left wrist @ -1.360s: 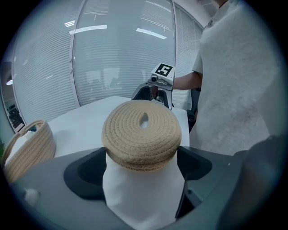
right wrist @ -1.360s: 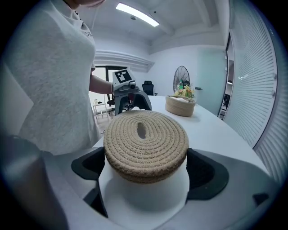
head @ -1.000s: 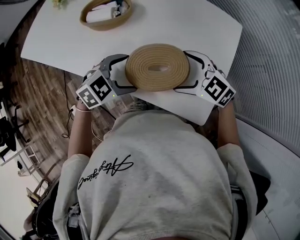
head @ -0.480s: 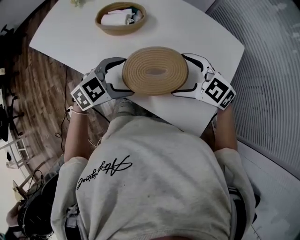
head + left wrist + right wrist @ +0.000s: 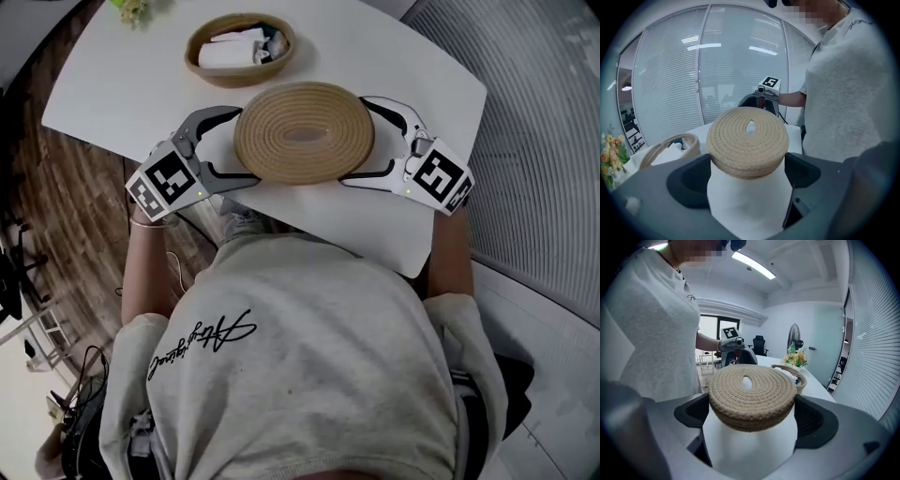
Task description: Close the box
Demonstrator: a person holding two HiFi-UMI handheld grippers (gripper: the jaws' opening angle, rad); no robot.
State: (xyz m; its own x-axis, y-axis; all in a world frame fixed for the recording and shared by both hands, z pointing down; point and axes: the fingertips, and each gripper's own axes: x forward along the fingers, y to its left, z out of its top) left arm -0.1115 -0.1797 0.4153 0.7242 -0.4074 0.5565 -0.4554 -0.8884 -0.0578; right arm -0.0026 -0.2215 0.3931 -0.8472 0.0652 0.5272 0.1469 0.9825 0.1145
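A round woven rope lid (image 5: 305,131) is held in the air between my two grippers, above the near part of the white table (image 5: 375,230). My left gripper (image 5: 225,142) clasps its left edge and my right gripper (image 5: 373,139) its right edge, jaws pressed on the rim. The lid (image 5: 747,140) fills the gap between the jaws in the left gripper view, and likewise the lid (image 5: 752,390) in the right gripper view. The open woven basket (image 5: 239,47) stands just beyond the lid, with white items inside.
A small bunch of flowers (image 5: 131,7) stands at the table's far left corner. The basket (image 5: 670,147) shows left of the lid in the left gripper view, and the basket (image 5: 794,373) behind it on the right. The person's torso is close to the near table edge.
Both grippers have carried the lid away from the person, toward the basket. The basket now shows close behind the lid in both gripper views.
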